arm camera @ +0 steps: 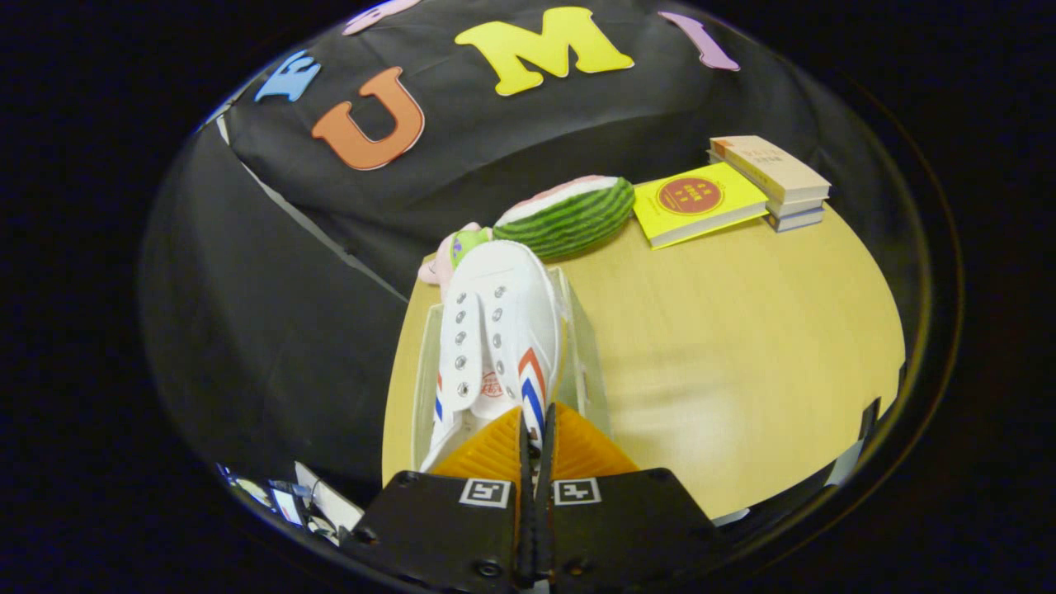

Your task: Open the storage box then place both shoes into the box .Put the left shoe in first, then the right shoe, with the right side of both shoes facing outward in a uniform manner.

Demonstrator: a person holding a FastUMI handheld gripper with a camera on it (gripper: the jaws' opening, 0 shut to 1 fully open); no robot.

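the gripper (536,429), at lower centre of the frame, is clenched on the heel edge of a white shoe (499,330), which sits toe-away inside the clear box (587,346). a thin pinch could slip, tipping the shoe against the box wall. open table (742,346) lies to the right; the left edge is close.
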